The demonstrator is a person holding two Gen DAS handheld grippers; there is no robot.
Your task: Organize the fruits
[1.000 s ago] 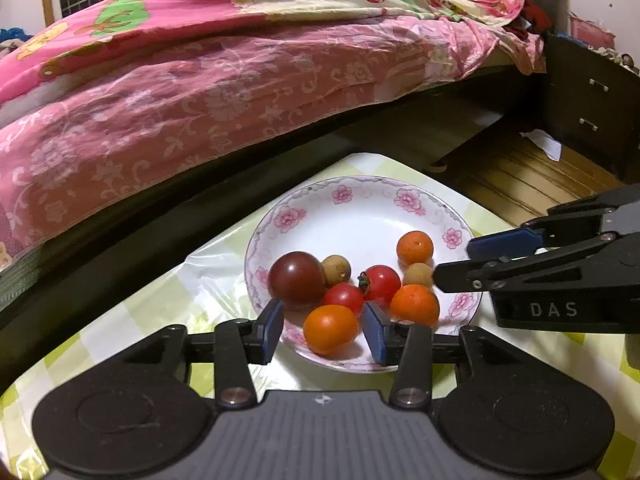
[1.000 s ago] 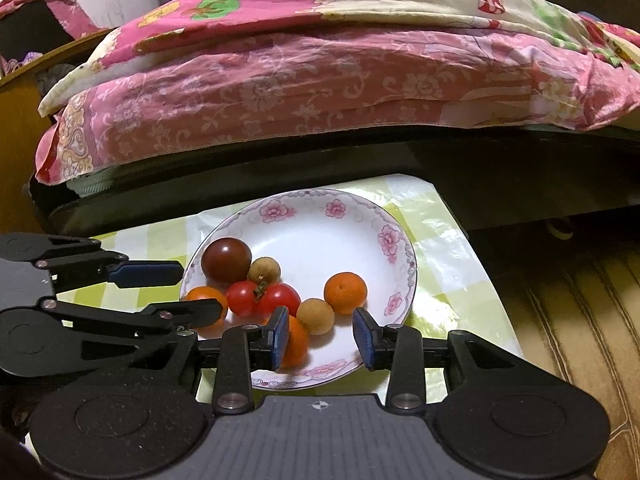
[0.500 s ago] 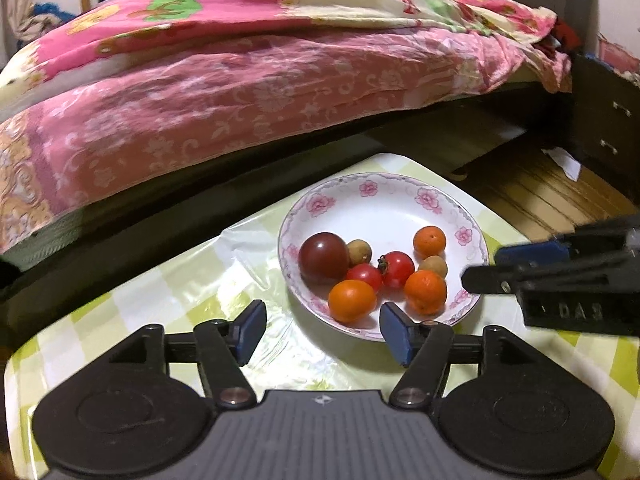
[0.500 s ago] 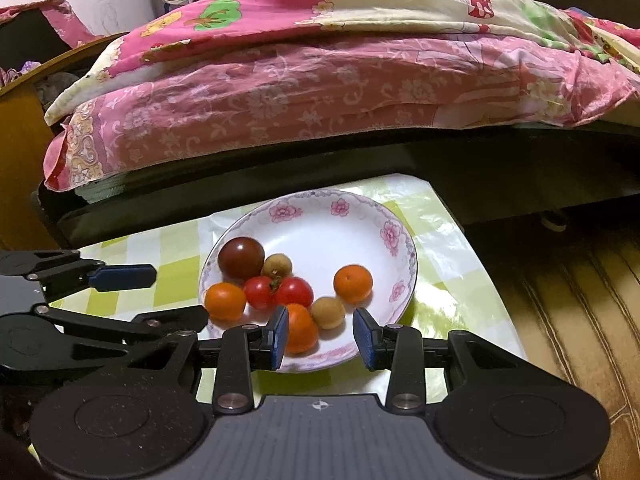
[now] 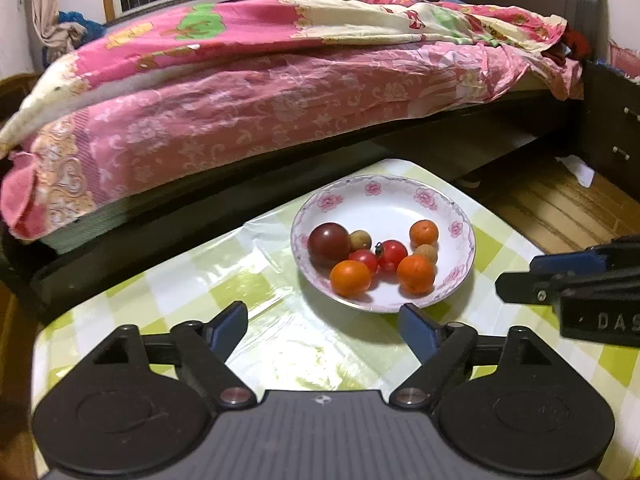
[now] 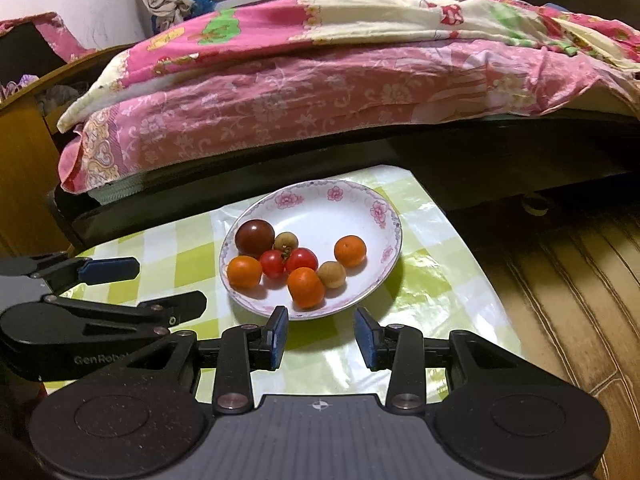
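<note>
A white floral plate (image 5: 384, 196) (image 6: 320, 216) sits on the green-checked tablecloth. It holds a dark tomato (image 5: 329, 244) (image 6: 254, 236), two red cherry tomatoes (image 5: 392, 254), three small orange fruits (image 5: 350, 278) (image 6: 306, 287) and two brown longans (image 5: 426, 252). My left gripper (image 5: 322, 320) hangs just short of the plate's near rim, its jaws opening wide with nothing between them. My right gripper (image 6: 322, 326) stands open at a narrow gap before the same rim, empty. Each gripper shows side-on in the other's view: the right gripper (image 5: 560, 280) and the left gripper (image 6: 132, 288).
A bed with a pink floral quilt (image 5: 280, 92) runs along the far side of the table, on a dark frame. The wooden floor (image 6: 560, 272) lies to the right, past the table's edge. A dark drawer unit (image 5: 612, 136) stands at the far right.
Both grippers drew back and up from the plate. The left jaws, which flanked an orange fruit, spread wide and left it lying on the plate. The right jaws kept their narrow gap.
</note>
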